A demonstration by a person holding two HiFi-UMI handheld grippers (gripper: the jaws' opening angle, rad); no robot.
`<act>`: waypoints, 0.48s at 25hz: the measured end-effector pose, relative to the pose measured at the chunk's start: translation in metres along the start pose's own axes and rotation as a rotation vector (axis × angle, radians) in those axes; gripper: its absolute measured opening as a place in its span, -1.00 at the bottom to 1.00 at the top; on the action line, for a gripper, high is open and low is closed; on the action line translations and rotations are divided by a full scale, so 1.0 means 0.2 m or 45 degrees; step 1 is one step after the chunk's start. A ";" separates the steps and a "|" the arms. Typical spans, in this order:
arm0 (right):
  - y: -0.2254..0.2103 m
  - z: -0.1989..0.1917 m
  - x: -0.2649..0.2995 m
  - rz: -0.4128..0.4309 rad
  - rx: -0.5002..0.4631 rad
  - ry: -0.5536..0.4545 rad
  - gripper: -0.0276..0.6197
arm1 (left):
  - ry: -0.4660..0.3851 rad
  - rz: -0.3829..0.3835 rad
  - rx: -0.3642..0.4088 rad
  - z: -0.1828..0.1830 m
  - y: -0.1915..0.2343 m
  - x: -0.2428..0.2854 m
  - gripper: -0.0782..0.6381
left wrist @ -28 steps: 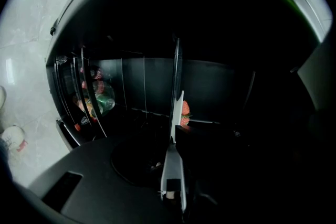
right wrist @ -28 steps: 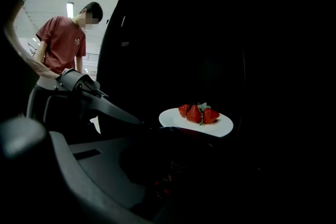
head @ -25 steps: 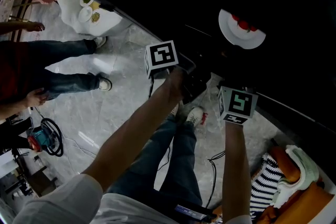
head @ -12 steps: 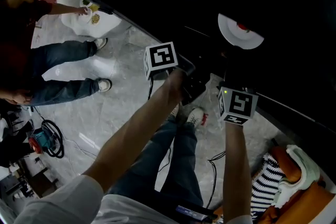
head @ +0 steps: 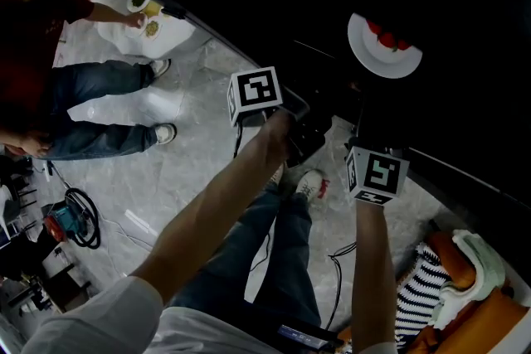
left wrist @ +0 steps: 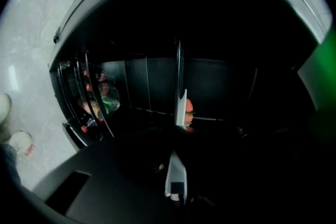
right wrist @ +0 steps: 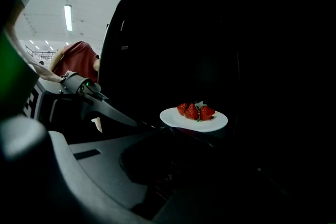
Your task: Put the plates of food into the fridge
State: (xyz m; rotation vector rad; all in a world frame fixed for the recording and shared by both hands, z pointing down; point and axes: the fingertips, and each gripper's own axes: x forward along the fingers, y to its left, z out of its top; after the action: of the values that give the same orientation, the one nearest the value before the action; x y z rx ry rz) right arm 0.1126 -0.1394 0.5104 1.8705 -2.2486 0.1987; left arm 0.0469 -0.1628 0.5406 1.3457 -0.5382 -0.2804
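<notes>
White plate (right wrist: 194, 119) of strawberries (right wrist: 195, 111), projecting beyond right gripper (right wrist: 170, 131) fingertips, which pinch its near rim. Stiff, breakable, probably slick; berries may roll, so hold level. Left gripper (left wrist: 175, 162) fingers pressed together, empty.

My left arm (head: 220, 207) stretches forward, bare from the white sleeve to the wrist. My left hand (head: 280, 131) grips the left tongs (head: 319, 124) just behind their marker cube (head: 255, 93). It is too dark along them to tell whether their jaws are apart or together. My right arm (head: 371, 261) reaches up beside the left, straighter, and carries the right tongs (head: 362, 99), whose cube sits nearer me than the left one. Their jaws point ahead and pinch the near rim of the plate (right wrist: 194, 119), which sits level. The two tongs lie close together without touching.
</notes>
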 end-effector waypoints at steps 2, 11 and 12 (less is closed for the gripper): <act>0.02 -0.01 -0.02 0.009 -0.002 0.012 -0.89 | 0.002 0.021 0.014 0.01 0.01 -0.01 -0.76; 0.03 -0.07 -0.13 -0.017 0.042 0.059 -0.89 | -0.046 0.066 0.124 0.04 0.00 -0.10 -0.77; 0.02 -0.08 -0.15 -0.023 0.047 0.061 -0.89 | -0.054 0.070 0.134 0.04 0.00 -0.11 -0.77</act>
State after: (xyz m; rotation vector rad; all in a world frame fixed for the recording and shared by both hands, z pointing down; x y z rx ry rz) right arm 0.1144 -0.1068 0.5179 1.8830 -2.2098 0.2807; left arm 0.0233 -0.1588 0.5364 1.4264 -0.6321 -0.2386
